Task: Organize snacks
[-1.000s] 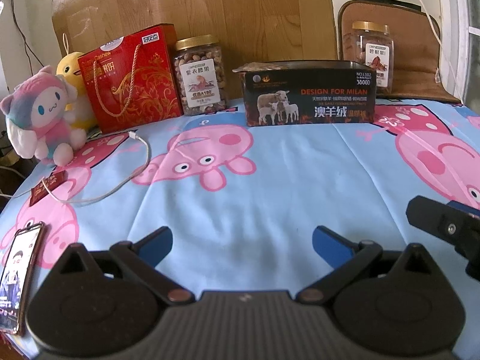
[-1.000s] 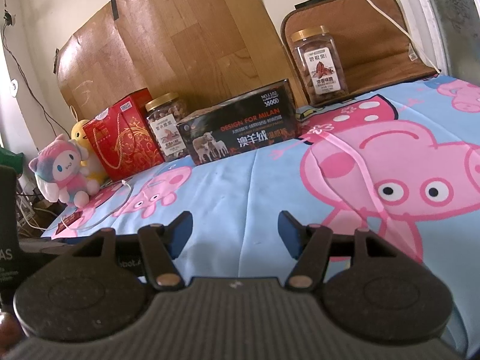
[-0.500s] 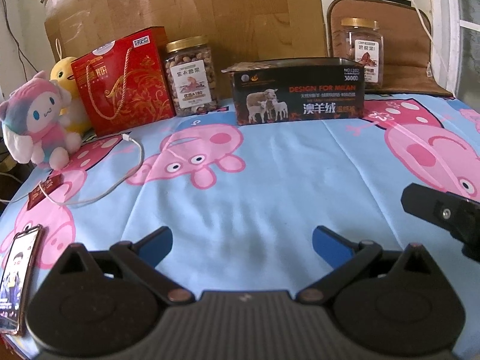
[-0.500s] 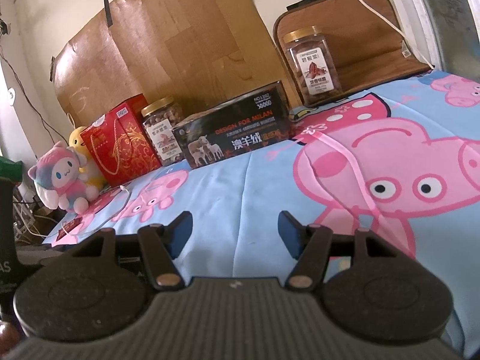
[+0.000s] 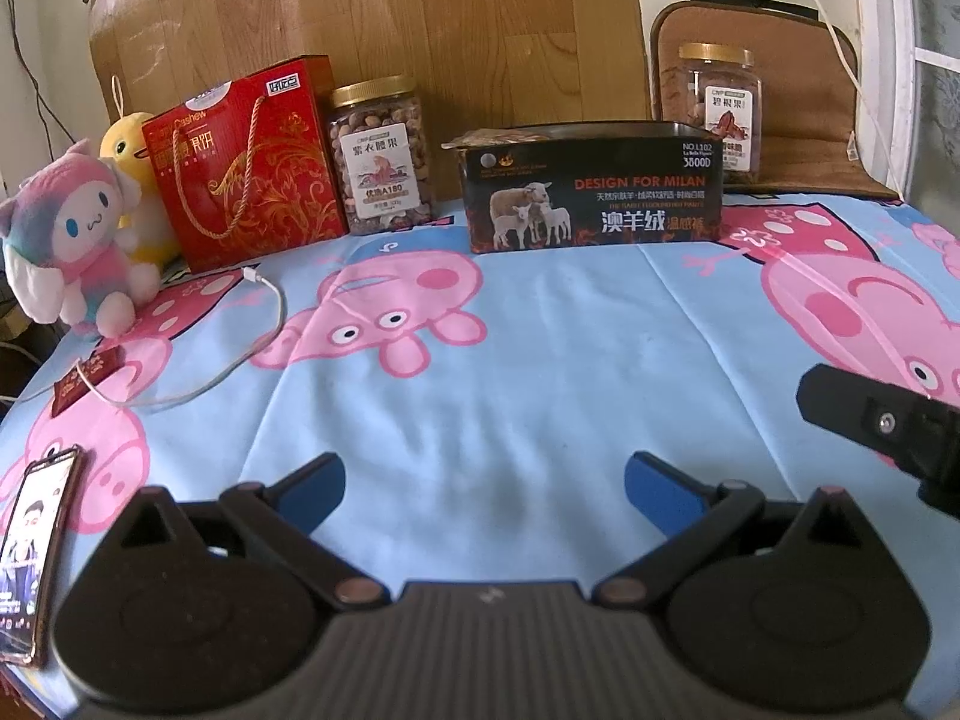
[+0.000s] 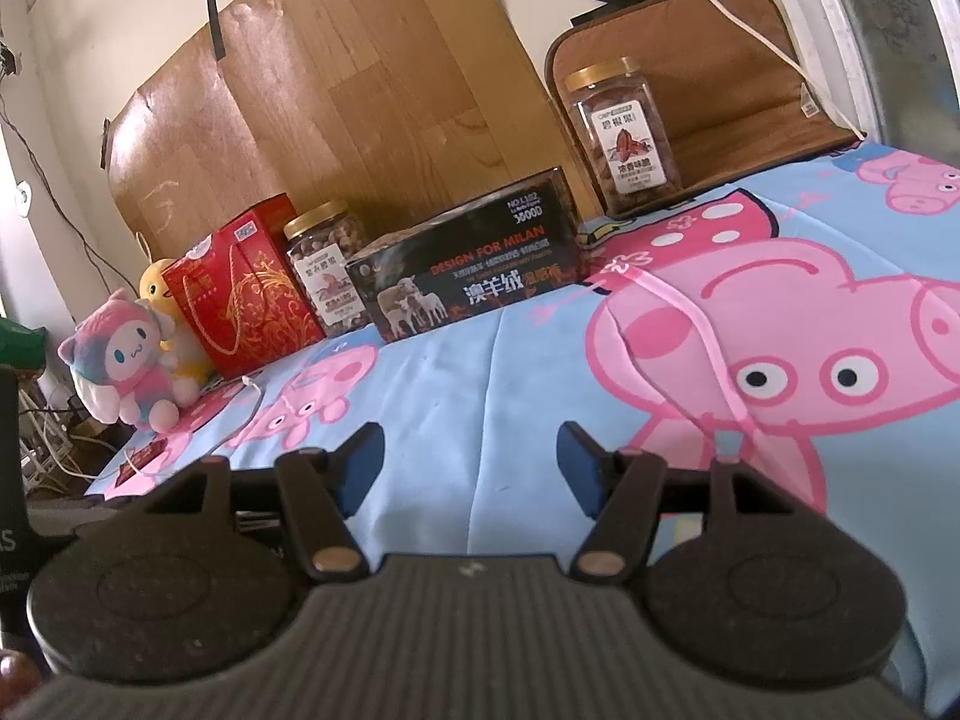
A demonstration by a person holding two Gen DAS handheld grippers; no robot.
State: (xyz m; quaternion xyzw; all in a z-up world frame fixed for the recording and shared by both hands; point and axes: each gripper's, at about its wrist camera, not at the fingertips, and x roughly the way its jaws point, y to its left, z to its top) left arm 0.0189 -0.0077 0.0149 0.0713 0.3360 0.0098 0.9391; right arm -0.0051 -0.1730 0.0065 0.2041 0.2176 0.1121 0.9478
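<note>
Both the left gripper (image 5: 485,480) and right gripper (image 6: 470,462) hung released and empty, seemingly before the first reach toward the nut jar (image 5: 383,156) far ahead.

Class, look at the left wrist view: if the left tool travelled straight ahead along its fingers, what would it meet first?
Probably the black rectangular box with sheep standing at the far edge of the blue cartoon-pig bedsheet; the sheet between looks free, though depth is uncertain.

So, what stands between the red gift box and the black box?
A gold-lidded nut jar stands between the red gift box and black box, seen in both views.
</note>
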